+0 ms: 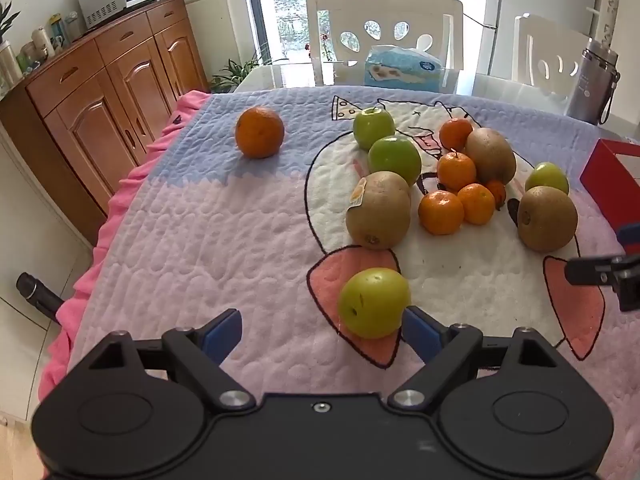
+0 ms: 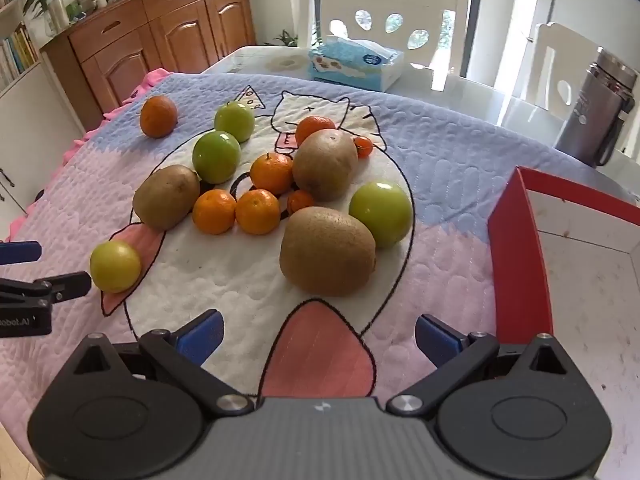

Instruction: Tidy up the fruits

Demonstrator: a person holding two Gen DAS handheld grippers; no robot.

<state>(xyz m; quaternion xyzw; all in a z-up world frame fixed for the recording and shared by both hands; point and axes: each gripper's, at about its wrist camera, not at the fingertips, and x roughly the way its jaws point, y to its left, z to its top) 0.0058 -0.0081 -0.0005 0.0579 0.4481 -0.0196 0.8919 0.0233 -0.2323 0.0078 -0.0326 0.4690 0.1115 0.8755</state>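
Fruits lie loose on a quilted cat-print cloth (image 1: pixel 208 240). My left gripper (image 1: pixel 320 336) is open, and a yellow-green apple (image 1: pixel 374 302) sits just beyond its right fingertip, not between the pads. Farther on are three brown kiwis (image 1: pixel 378 210), two green apples (image 1: pixel 394 160), several mandarins (image 1: pixel 440 212) and a lone orange (image 1: pixel 259 132) at the far left. My right gripper (image 2: pixel 320 336) is open too, with nothing between its fingers. A kiwi (image 2: pixel 328 250) and a green apple (image 2: pixel 380 214) lie a short way ahead of it.
A red box with a white inside (image 2: pixel 520 248) stands at the right of the cloth. At the table's far side are a tissue pack (image 2: pixel 354 64), a steel bottle (image 2: pixel 596 108) and white chairs (image 2: pixel 380 12). A wooden cabinet (image 1: pixel 100 92) stands left of the table.
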